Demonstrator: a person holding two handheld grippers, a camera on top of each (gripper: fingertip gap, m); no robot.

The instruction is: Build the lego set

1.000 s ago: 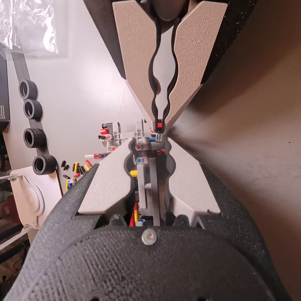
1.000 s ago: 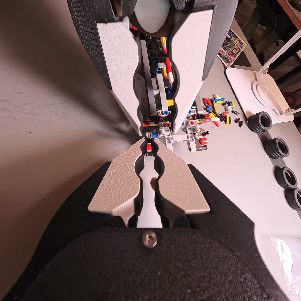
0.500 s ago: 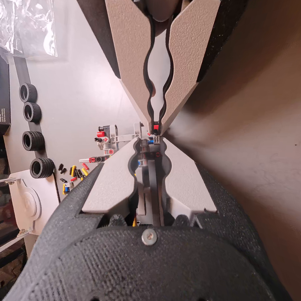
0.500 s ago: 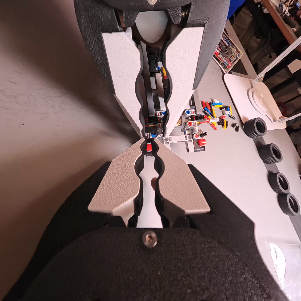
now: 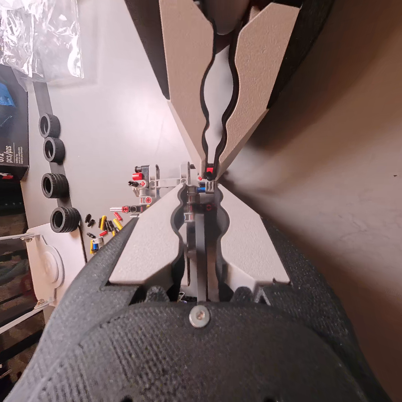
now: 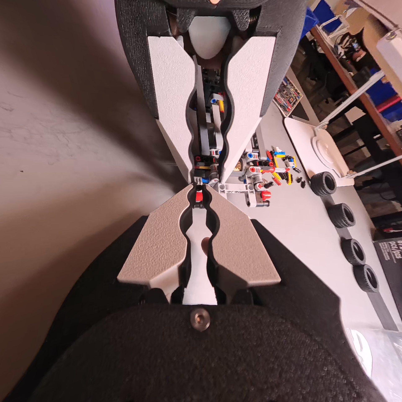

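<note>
Lego set: the part-built grey frame (image 5: 201, 217) sits clamped between my left gripper (image 5: 200, 187) fingers, held up off the white table (image 5: 113, 113), nose end pointing at the right gripper (image 5: 210, 175).

Left wrist view. Left tongs are pressed onto the frame along its length. Opposite, the right tongs pinch a small red-and-black pin (image 5: 209, 171) at their very tips. A second ago the pin tip stood a little apart from the grey connector (image 5: 210, 187) at the frame's nose; now its black end touches the connector's top edge. The frame also sits deeper between my fingers than before, with less of its coloured rear showing. I judge the pin is at the mouth of its hole but not seated, since the red collar is fully visible. Loose pins (image 5: 106, 224) and four tyres (image 5: 55, 185) lie well apart on the table, with a second subassembly (image 5: 148, 185) just beyond the left finger.

Right wrist view. Right gripper (image 6: 199, 189) tongs pinch the pin (image 6: 198, 195); the left gripper (image 6: 205, 178) meets them tip to tip, closer than half a second ago. The pin lines up with the grey connector (image 6: 197, 179). I cannot tell how far the black end has entered. The next push probably needs to be straight along the pin axis; a skewed push risks the pin twisting in the tips.
</note>
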